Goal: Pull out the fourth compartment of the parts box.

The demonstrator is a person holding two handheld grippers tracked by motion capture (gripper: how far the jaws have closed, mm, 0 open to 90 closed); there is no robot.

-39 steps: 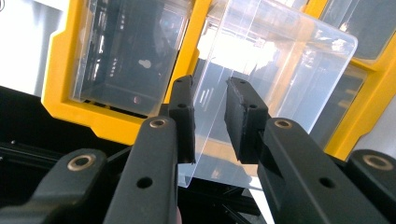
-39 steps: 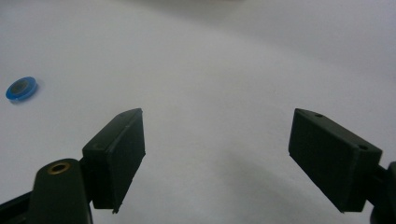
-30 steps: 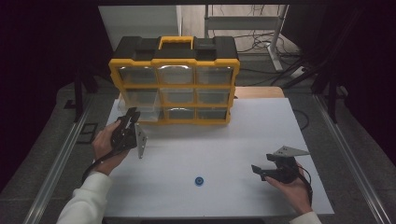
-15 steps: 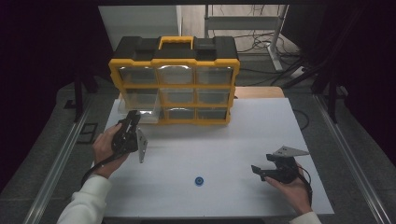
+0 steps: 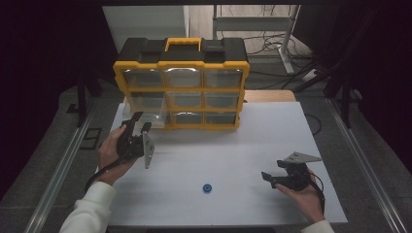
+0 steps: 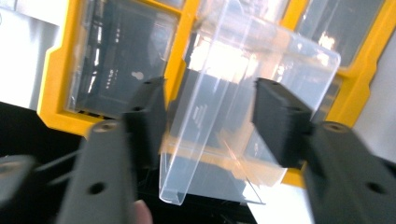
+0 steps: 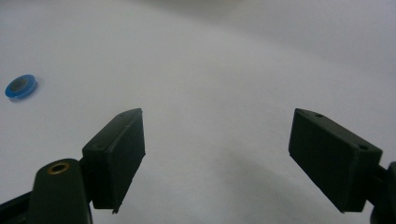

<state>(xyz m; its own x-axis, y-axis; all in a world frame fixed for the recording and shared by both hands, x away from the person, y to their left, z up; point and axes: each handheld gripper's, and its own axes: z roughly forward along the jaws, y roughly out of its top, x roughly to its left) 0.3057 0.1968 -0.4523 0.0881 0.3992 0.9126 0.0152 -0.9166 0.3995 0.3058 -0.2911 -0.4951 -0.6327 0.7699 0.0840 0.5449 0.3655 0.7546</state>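
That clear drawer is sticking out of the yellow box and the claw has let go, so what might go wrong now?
The clear drawer hangs tilted, partly out of the yellow organizer, between the left gripper jaws, which have just been opening. It might slip out and drop, or get bumped as the hand moves. The small blue ring lies loose on the table near the right gripper; a careless sweep may knock it away.

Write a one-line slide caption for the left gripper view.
Left tool open around a clear plastic drawer pulled partway out of the yellow organizer box.
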